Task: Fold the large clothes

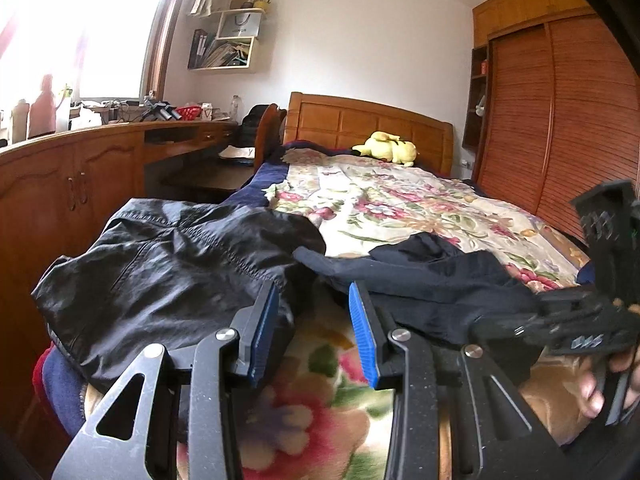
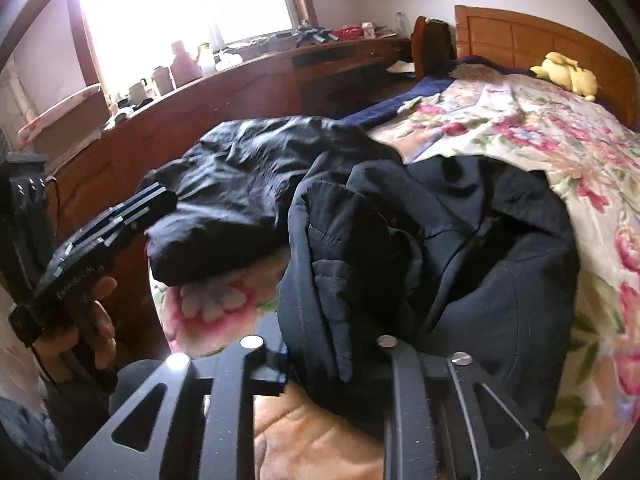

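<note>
Left hand-held gripper (image 1: 314,334): blue pads spread wide, nothing between them, only the floral blanket (image 1: 316,392) showing in the gap. Its left pad sits just beside the edge of the black jacket (image 1: 172,276), which lies crumpled at 10 o'clock on the near-left corner of the bed (image 1: 400,196). Dark navy padded garment (image 1: 432,280) spreads from 12 to 2 o'clock, touching the black jacket near the middle.

Right hand-held gripper (image 2: 320,364): fingertips buried under navy garment (image 2: 420,264) fabric, which drapes over and between the fingers; probably clamped on it, but the pads are hidden, so cannot tell how far apart they are. In the right wrist view the black jacket (image 2: 248,184) lies at 11 o'clock, and the left hand-held gripper (image 2: 120,220) shows at 9 o'clock, blurred.

Yellow plush toy (image 1: 386,147) at 12 o'clock by the wooden headboard (image 1: 360,124). Cluttered bench (image 1: 120,128) under the window at 10 o'clock; wardrobe (image 1: 560,120) at 2 o'clock.
</note>
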Available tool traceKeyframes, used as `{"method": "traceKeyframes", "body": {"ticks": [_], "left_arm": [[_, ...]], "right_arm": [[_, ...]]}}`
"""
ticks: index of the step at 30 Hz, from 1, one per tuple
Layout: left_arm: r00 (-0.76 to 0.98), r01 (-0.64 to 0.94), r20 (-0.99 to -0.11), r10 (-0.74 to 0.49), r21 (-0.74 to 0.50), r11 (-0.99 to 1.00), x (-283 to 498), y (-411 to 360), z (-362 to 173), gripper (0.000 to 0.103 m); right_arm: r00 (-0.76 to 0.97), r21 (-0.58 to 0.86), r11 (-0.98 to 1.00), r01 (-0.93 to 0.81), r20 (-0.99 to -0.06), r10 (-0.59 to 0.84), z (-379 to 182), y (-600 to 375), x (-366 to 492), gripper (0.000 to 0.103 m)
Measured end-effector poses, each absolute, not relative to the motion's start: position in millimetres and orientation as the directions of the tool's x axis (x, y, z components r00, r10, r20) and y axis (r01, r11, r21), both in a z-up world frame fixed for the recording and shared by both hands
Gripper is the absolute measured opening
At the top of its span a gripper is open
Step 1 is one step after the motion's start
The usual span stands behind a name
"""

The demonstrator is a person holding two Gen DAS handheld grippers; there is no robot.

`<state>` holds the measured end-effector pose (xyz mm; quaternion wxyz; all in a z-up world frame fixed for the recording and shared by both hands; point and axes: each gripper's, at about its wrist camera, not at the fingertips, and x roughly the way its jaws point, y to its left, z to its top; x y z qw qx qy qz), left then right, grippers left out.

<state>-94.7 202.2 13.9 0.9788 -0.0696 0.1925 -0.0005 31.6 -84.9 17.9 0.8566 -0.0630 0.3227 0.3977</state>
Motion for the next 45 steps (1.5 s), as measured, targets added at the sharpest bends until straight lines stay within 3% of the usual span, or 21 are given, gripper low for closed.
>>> {"method": "traceKeyframes", "body": {"ticks": [1, 3, 6, 12, 21, 25, 30, 40, 45], "left_arm": [[0.927, -0.018, -0.374, -0.035, -0.136, 0.991, -95, 200, 16, 0.038], [0.929, -0.002, -0.367, -0.048, -0.133, 0.991, -94, 195, 21, 0.038], [0.931, 0.024, -0.358, -0.066, -0.121, 0.992, -92, 184, 26, 0.038], [0.919, 0.08, -0.379, -0.106, -0.084, 0.993, -80, 155, 26, 0.038], [0.903, 0.142, -0.404, -0.146, -0.041, 0.989, -66, 118, 26, 0.038], [0.889, 0.156, -0.437, -0.14, 0.001, 0.988, -59, 107, 18, 0.038], [0.855, 0.148, -0.505, -0.123, 0.01, 0.989, -52, 109, -8, 0.038], [0.832, 0.106, -0.545, -0.105, -0.03, 0.994, -50, 128, -28, 0.038], [0.833, 0.098, -0.544, -0.099, -0.032, 0.995, -50, 131, -30, 0.038]], "right_arm": [[0.489, 0.148, 0.679, -0.719, -0.585, 0.647, 30, -94, 19, 0.048], [0.507, 0.149, 0.676, -0.722, -0.55, 0.664, 44, -112, 9, 0.061], [0.544, 0.133, 0.692, -0.709, -0.522, 0.657, 58, -134, 0, 0.068], [0.636, 0.095, 0.768, -0.633, -0.503, 0.586, 60, -168, 8, 0.07], [0.62, 0.052, 0.85, -0.524, -0.661, 0.423, 4, -162, 117, 0.07], [0.547, 0.141, 0.844, -0.518, -0.703, 0.454, -15, -157, 152, 0.07], [0.496, 0.154, 0.851, -0.502, -0.755, 0.429, -38, -141, 173, 0.075], [0.52, 0.175, 0.873, -0.455, -0.744, 0.419, -52, -140, 200, 0.087], [0.436, 0.315, 0.83, -0.461, -0.734, 0.521, -68, -145, 212, 0.087]]}}
